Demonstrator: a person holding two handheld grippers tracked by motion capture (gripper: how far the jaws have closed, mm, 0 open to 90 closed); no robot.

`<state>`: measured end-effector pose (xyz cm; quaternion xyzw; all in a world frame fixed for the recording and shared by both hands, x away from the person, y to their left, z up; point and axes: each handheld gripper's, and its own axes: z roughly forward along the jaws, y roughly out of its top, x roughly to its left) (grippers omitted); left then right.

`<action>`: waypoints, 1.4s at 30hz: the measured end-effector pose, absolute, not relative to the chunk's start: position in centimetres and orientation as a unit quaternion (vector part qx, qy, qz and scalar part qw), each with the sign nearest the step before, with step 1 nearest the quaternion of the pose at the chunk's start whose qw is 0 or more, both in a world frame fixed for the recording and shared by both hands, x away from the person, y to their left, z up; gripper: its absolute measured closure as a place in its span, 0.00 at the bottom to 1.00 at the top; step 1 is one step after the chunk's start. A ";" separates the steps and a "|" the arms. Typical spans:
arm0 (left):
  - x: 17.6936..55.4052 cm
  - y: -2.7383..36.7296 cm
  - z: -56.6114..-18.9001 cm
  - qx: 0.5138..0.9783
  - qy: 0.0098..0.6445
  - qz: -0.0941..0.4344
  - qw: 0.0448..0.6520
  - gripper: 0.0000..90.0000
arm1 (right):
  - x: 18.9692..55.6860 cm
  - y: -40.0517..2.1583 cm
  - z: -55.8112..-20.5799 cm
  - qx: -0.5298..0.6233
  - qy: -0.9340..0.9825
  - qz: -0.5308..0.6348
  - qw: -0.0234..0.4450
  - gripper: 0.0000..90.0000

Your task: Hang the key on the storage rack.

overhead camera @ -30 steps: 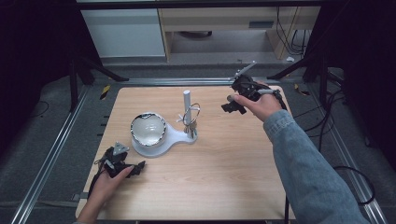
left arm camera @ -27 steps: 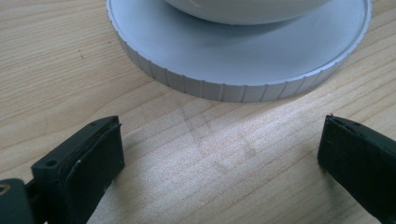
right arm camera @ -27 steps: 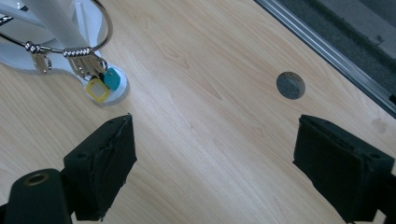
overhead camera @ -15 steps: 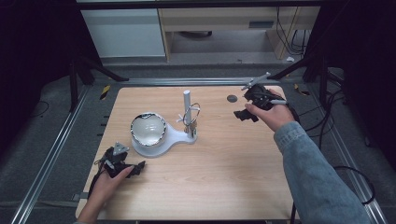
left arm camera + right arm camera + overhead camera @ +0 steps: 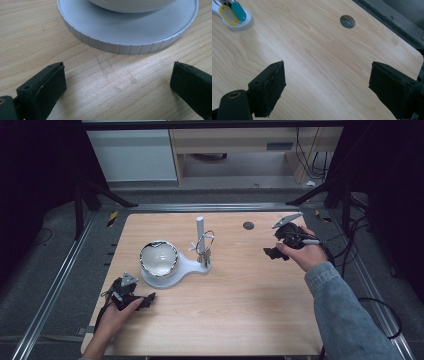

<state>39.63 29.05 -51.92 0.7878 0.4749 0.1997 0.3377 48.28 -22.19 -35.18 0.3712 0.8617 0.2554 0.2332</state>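
Observation:
A white stand sits mid-table with a round base, a bowl on its left part and an upright post on its right. Keys on a ring hang from the post; yellow and teal key tags show in the right gripper view. My left gripper rests at the table's front left, open, its jaws facing the stand's ribbed base. My right gripper hovers at the right side of the table, open, nothing between its jaws.
A round cable hole lies in the wooden tabletop near its far edge, also seen as the hole. Metal rails run along both sides. Cabinets stand beyond the table. Cables trail at the right.
My right gripper has pulled back from the far middle of the table toward the right and nearer side, uncovering the round hole. The left gripper has stayed put.

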 end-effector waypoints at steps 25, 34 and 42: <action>39.6 29.0 -51.9 0.787 0.476 0.200 0.338 0.00 | 45.5 -25.8 -44.4 0.421 0.845 0.248 0.215 0.16; 39.6 29.0 -51.9 0.787 0.476 0.200 0.337 0.00 | 46.3 -26.8 -46.2 0.447 0.831 0.249 0.219 0.16; 39.6 29.0 -51.9 0.787 0.476 0.200 0.337 0.00 | 47.4 -26.9 -47.2 0.465 0.814 0.272 0.218 0.16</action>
